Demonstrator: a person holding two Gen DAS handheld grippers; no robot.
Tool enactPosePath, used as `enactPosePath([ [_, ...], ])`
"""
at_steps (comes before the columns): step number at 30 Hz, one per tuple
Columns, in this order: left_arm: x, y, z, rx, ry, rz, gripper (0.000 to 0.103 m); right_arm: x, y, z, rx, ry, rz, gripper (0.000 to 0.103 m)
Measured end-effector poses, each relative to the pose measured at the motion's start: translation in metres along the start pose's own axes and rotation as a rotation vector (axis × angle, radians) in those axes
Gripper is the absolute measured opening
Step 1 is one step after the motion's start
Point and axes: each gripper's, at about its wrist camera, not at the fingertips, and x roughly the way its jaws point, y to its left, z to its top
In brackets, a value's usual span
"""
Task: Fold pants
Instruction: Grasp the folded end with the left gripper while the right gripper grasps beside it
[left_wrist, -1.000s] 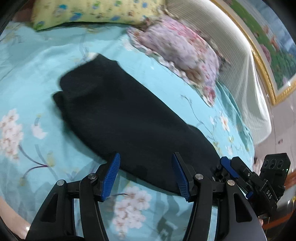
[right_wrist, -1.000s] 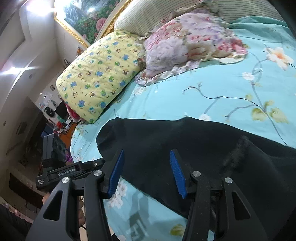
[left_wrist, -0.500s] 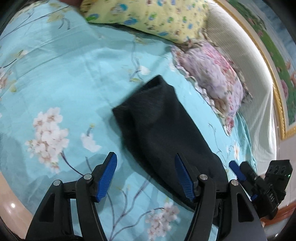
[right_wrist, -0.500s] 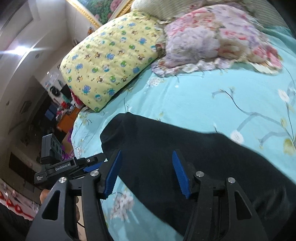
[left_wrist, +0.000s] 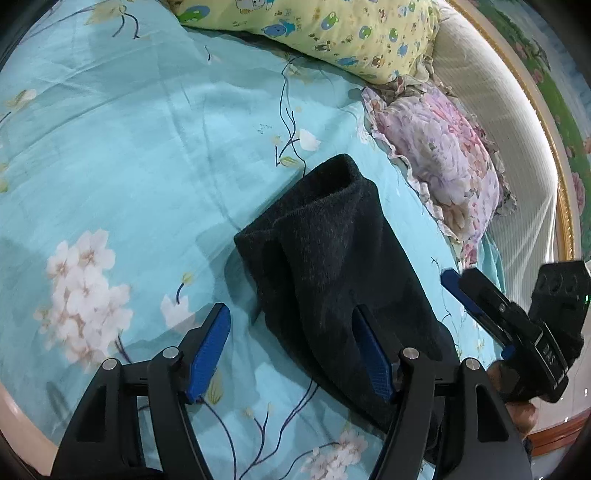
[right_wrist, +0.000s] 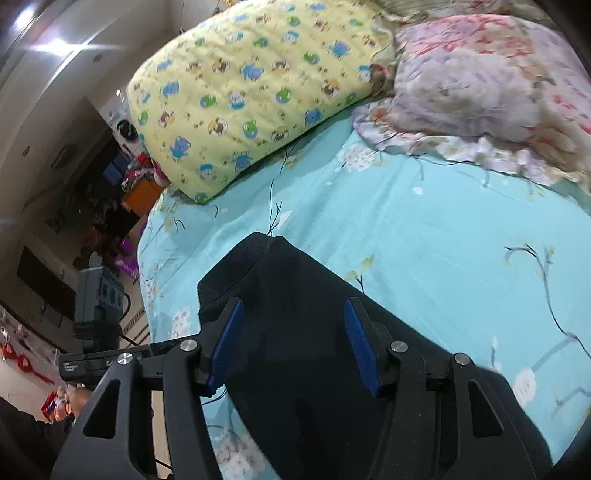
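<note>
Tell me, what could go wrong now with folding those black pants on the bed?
1. Both grippers are open and hold nothing: the left gripper and right gripper could close on only the top layer of the black pants, so the layers may slide apart.
2. The pants already look bunched and uneven at the far end, so a fold made now may come out crooked.
3. The soft bedsheet could get pinched along with the pants.
</note>
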Motion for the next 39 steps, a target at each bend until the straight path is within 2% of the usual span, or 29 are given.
enactPosePath([
  [7,0.009,0.001,0.005,0.006,0.001,-0.015,0.072,0.038,-0.004,0.026,-0.037,0.069,0.044,0.058],
  [10,0.011,0.002,0.005,0.01,-0.006,-0.023,0.072,0.06,-0.006,0.039,-0.062,0.132,0.083,0.058],
  [18,0.017,-0.004,0.008,0.036,-0.029,-0.005,0.07,0.114,0.002,0.054,-0.167,0.29,0.112,0.057],
  [20,0.018,-0.008,0.008,0.057,-0.037,0.007,0.067,0.122,0.007,0.052,-0.189,0.314,0.121,0.043],
  [21,0.019,-0.009,0.009,0.069,-0.04,0.018,0.054,0.124,0.01,0.051,-0.2,0.313,0.112,0.041],
  [23,0.021,-0.011,0.01,0.085,-0.03,0.021,0.034,0.122,0.012,0.051,-0.208,0.301,0.103,0.03],
  [26,0.017,-0.013,0.011,0.088,-0.033,-0.001,0.027,0.11,0.014,0.049,-0.215,0.27,0.098,0.024],
  [39,-0.029,-0.082,-0.004,0.237,-0.096,-0.107,0.023,0.01,0.011,0.045,-0.113,0.063,0.148,0.02],
])
